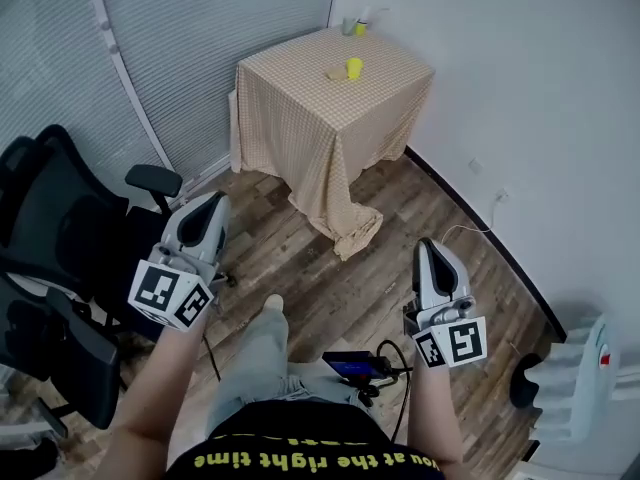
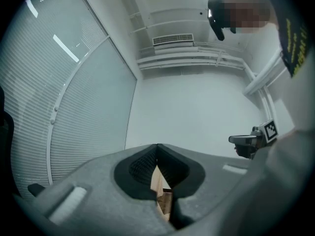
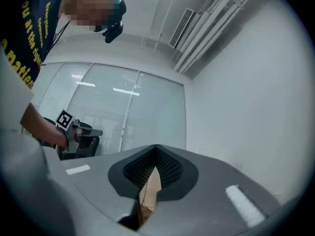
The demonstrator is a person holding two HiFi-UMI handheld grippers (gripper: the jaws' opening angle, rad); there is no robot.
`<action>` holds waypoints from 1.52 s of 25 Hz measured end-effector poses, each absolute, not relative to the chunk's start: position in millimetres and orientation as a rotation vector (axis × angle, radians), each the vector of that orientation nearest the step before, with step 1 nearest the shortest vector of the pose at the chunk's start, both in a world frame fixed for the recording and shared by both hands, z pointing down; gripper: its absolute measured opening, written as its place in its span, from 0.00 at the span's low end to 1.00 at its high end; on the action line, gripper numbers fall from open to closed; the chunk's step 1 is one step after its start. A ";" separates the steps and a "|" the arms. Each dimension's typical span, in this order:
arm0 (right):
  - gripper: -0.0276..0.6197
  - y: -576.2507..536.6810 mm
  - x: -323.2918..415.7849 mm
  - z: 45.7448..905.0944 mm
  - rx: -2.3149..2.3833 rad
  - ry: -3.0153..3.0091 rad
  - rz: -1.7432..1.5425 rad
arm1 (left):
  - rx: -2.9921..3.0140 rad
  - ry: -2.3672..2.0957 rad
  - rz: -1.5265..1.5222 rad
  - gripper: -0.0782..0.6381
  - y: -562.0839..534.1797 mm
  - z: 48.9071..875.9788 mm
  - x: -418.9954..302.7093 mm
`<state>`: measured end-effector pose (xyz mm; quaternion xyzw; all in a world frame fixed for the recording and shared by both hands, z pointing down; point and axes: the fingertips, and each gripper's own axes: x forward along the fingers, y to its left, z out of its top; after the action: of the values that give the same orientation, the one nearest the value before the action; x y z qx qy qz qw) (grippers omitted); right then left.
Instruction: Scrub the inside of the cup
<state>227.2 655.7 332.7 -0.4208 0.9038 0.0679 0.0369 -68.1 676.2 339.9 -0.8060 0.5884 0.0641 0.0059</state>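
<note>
Nearest, the person is holding both tools low in front of the body, above the wooden floor (image 1: pixel 330 268). The left tongs (image 1: pixel 212 206) are sitting fully closed with nothing between the pads. The right tongs (image 1: pixel 425 250) are likewise pressed together and carrying nothing. A black office chair (image 1: pixel 60 228) is standing just off to the left.

Farther on, in the corner of the room, a counter (image 1: pixel 295 73) draped in a checked cloth is standing well apart from both tongs. The yellow cup (image 1: pixel 354 66) is standing upright near the middle of its top. A pale yellow item (image 1: pixel 336 74), too small to identify, is lying just beside it, and more small things (image 1: pixel 352 26) are sitting at the far edge.

Judging by this, the scrubbing is not yet beginning, and the approach to the counter looks to be the step in hand. The next move is calling for closing the gap, then opening one pair to steady the cup and the other to take up a scrubbing tool.
</note>
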 end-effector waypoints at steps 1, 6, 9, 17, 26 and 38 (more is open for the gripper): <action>0.05 647.2 225.3 331.6 -1.302 2.773 0.218 | -2.522 1.842 0.206 0.11 666.8 340.6 -72.2; 0.05 603.2 215.1 326.1 -1.347 2.762 0.233 | -2.538 1.857 0.228 0.11 616.1 346.5 -89.8; 0.05 576.5 207.6 319.9 -1.363 2.753 0.237 | -2.550 1.844 0.225 0.11 583.8 343.4 -98.8; 0.05 509.4 168.8 327.6 -1.414 2.745 0.193 | -2.618 1.798 0.194 0.11 505.2 349.7 -127.8; 0.05 454.1 145.9 328.3 -1.513 2.699 0.201 | -2.702 1.726 0.191 0.11 437.7 362.5 -148.5; 0.05 399.8 129.4 345.7 -1.552 2.699 0.168 | -2.698 1.690 0.194 0.11 376.2 360.6 -162.2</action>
<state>129.4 399.8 345.7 -0.4976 0.8656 0.0540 0.0120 -162.2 376.2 360.6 -0.8457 0.5297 0.0609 -0.0240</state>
